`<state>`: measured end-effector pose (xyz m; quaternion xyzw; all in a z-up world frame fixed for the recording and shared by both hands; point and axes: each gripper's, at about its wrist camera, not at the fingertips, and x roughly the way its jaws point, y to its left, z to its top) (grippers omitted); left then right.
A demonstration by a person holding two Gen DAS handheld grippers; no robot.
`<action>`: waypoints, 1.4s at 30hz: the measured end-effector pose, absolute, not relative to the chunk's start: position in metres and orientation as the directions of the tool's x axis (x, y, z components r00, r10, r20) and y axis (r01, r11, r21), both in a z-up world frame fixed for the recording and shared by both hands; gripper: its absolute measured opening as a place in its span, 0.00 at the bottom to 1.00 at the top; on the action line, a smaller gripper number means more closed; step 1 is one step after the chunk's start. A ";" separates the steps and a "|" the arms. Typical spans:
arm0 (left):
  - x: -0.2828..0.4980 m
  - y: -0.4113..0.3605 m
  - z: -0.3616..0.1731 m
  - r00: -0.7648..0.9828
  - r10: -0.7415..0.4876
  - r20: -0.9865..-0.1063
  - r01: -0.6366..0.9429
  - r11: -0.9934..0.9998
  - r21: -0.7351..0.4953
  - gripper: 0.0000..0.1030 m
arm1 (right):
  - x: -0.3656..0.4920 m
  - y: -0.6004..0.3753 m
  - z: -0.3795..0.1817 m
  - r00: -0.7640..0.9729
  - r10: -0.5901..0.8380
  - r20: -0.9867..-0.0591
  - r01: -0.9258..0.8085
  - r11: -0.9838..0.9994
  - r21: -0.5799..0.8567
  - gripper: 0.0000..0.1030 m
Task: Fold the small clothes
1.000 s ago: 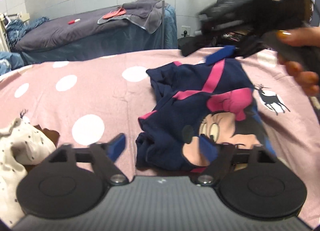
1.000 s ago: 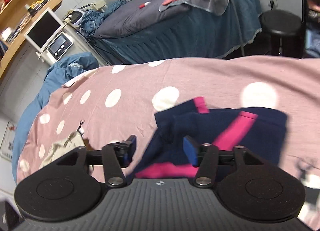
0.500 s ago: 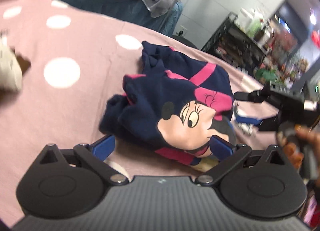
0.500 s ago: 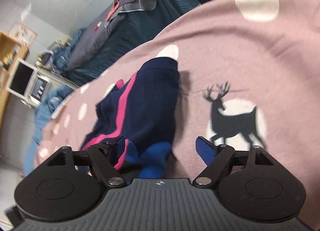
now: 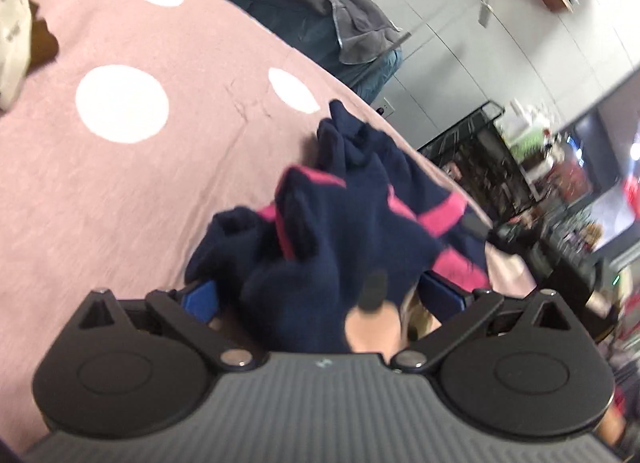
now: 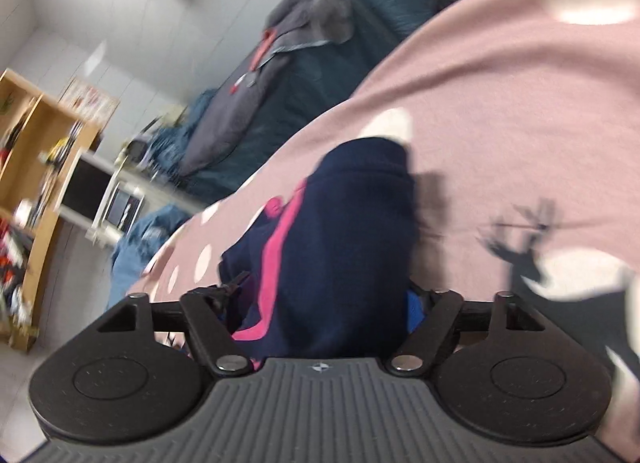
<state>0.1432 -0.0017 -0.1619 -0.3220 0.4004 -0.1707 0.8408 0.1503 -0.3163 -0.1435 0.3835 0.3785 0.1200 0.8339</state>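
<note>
A small navy garment (image 5: pixel 332 231) with pink stripes and a cartoon mouse print lies bunched on a pink spotted blanket (image 5: pixel 120 167). My left gripper (image 5: pixel 320 297) is wide open, its blue fingers (image 5: pixel 200 295) on either side of the garment's near edge. In the right wrist view the same garment (image 6: pixel 344 231) fills the space between the fingers of my right gripper (image 6: pixel 320 303), which is also open around its other end. Neither pair of jaws has closed on the cloth.
A cream spotted garment (image 5: pixel 12 31) lies at the blanket's far left. A bed with grey covers (image 5: pixel 320 3) stands behind. A wooden shelf (image 6: pixel 36 191) and a monitor (image 6: pixel 84 195) stand beside it, and a dark wire rack (image 5: pixel 480 167) stands to the right.
Both grippers have moved in low over the garment, each now straddling one end. The views have tilted and the cloth has bunched up higher between them.
</note>
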 end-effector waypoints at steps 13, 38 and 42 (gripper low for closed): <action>0.157 -0.005 -0.138 0.621 -0.573 -0.534 0.062 0.715 -0.696 0.18 | 0.151 -0.308 -0.121 0.713 0.448 -0.539 0.094 0.701 0.707 0.19; 0.007 0.302 -0.052 0.761 -0.006 -0.649 -0.298 0.885 -0.357 0.22 | 0.210 0.072 -0.092 0.310 0.840 -0.445 -0.261 0.526 0.810 0.22; 0.008 0.325 -0.083 0.745 0.002 -0.667 -0.347 0.855 -0.385 0.43 | 0.222 0.076 -0.110 0.347 0.739 -0.578 -0.317 0.672 0.669 0.44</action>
